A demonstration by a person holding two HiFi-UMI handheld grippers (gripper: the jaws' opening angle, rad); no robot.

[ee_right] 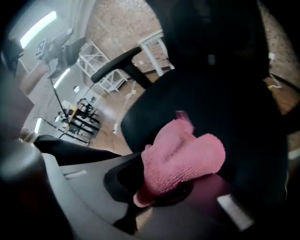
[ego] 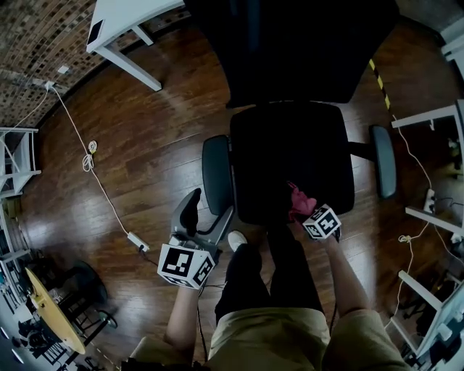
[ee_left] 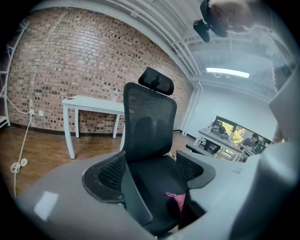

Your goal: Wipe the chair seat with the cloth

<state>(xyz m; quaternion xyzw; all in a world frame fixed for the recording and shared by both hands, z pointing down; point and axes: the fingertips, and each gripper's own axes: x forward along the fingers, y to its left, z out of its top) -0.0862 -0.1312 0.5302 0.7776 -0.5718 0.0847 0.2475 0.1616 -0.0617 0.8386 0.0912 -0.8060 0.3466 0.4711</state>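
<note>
A black office chair stands in front of me in the head view, its seat (ego: 290,156) dark and wide. My right gripper (ego: 310,215) is shut on a pink cloth (ego: 298,202), which rests at the seat's near edge. In the right gripper view the bunched cloth (ee_right: 183,156) fills the jaws of the right gripper (ee_right: 161,187), over the black seat (ee_right: 225,112). My left gripper (ego: 190,214) hangs open beside the left armrest (ego: 215,174), holding nothing. The left gripper view looks between the open left gripper (ee_left: 150,174) at the seat (ee_left: 152,180) and the cloth (ee_left: 176,200).
A white table (ego: 127,22) stands at the far left by a brick wall. A white cable (ego: 90,156) and power strip (ego: 138,241) lie on the wooden floor at left. White frames (ego: 435,217) stand at right. My legs and a white shoe (ego: 236,240) are by the chair's front.
</note>
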